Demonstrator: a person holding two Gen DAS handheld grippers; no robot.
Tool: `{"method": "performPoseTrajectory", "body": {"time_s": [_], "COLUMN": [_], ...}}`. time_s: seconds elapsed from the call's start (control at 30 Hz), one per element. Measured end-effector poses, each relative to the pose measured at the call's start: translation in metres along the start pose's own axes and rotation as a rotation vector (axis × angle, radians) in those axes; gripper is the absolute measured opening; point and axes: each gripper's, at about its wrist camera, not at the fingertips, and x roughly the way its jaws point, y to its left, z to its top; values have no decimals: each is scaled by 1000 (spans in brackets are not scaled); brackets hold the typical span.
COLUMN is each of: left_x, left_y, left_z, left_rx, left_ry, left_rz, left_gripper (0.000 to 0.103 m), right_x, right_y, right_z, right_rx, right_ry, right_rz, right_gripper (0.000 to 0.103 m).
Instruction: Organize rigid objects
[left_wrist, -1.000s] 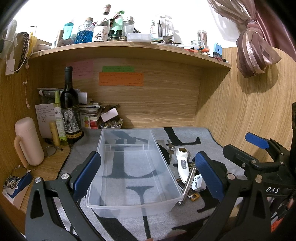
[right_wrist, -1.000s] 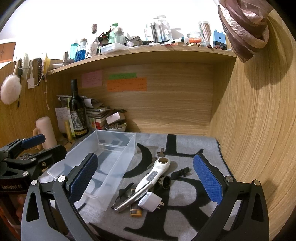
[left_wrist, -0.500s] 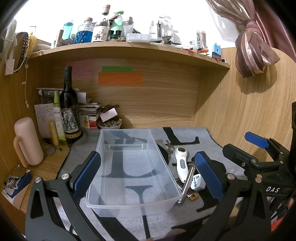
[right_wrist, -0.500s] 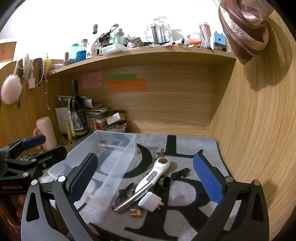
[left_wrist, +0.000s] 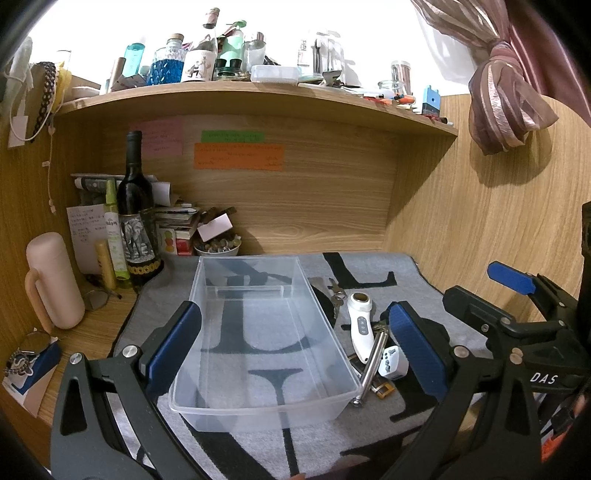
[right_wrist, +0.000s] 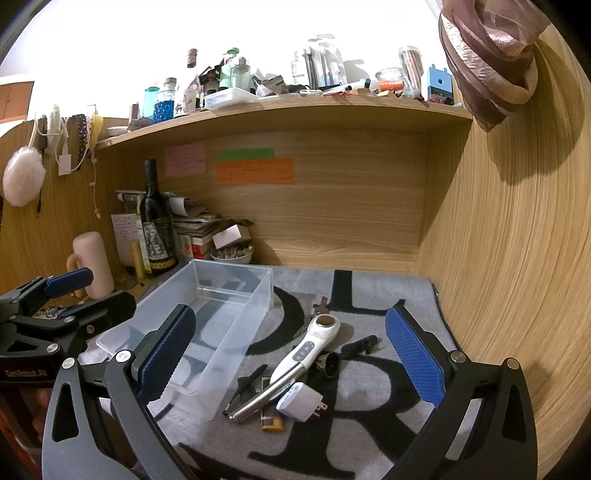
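Very little differs from a second ago. In the left wrist view the clear bin (left_wrist: 264, 332) and the white handheld device (left_wrist: 360, 325) sit a touch lower and toward 7 o'clock. In the right wrist view the white plug adapter (right_wrist: 301, 400) and the brown lighter (right_wrist: 271, 421) drift slightly toward 12 o'clock. Nothing is picked up or shifted on the mat.

- A wood-grain back panel (left_wrist: 295, 199) and side wall (right_wrist: 517, 258) enclosed the desk nook.
- A cluttered wooden shelf (left_wrist: 258, 92) ran overhead.
- A tied pink curtain (left_wrist: 506, 99) hung at the right.
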Motion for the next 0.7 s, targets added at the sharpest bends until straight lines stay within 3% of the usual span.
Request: {"method": "performPoseTrajectory", "body": {"time_s": [0.7], "left_x": [7], "left_y": [7], "left_z": [3], "left_rx": [-7], "left_ry": [1], "left_rz": [7], "left_gripper": [101], "right_x": [13], "right_y": [-8], "right_z": [-3], "right_rx": [31], "right_ry": [15], "right_rz": [8], "right_gripper": [101]}}
